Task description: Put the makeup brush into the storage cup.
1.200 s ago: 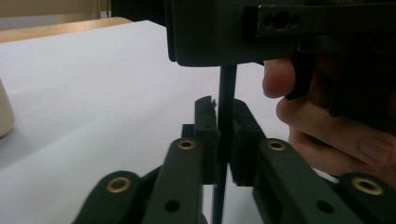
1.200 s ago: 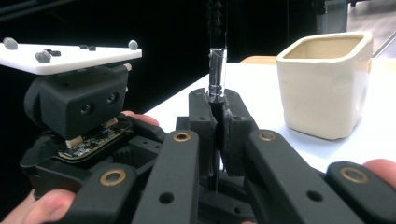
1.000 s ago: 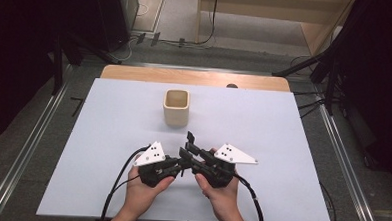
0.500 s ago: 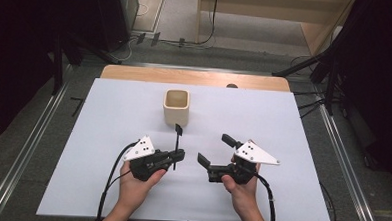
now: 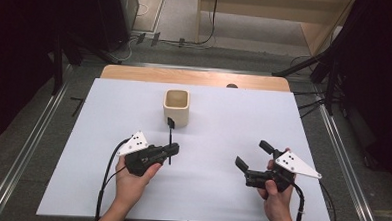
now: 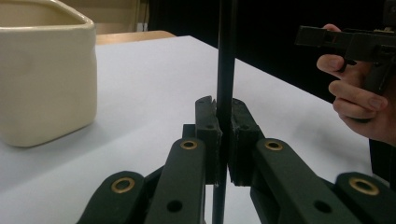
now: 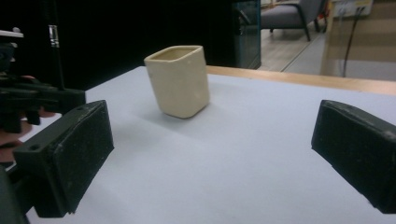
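A thin black stick (image 5: 170, 138) stands upright, and my left gripper (image 5: 172, 151) is shut on its lower part, in front of the cream square cup (image 5: 176, 107). In the left gripper view the stick (image 6: 226, 56) rises between the pressed pads (image 6: 208, 135), with the cup (image 6: 42, 79) to the left. My right gripper (image 5: 252, 154) is at the near right of the table, open; its jaws have just been opening and nothing is between them. In the right gripper view its pads (image 7: 79, 154) stand wide apart and the cup (image 7: 180, 86) lies ahead.
The white table top (image 5: 234, 112) has a wooden strip (image 5: 195, 78) along its far edge. Metal rails (image 5: 347, 162) run down both sides. Dark equipment and cables stand on the floor beyond. The person's right hand (image 6: 355, 102) is at the right in the left gripper view.
One second ago both grippers met at the stick in the middle. The right gripper has let go, opened wide and moved off to the right. The left gripper keeps the stick, slightly further left.
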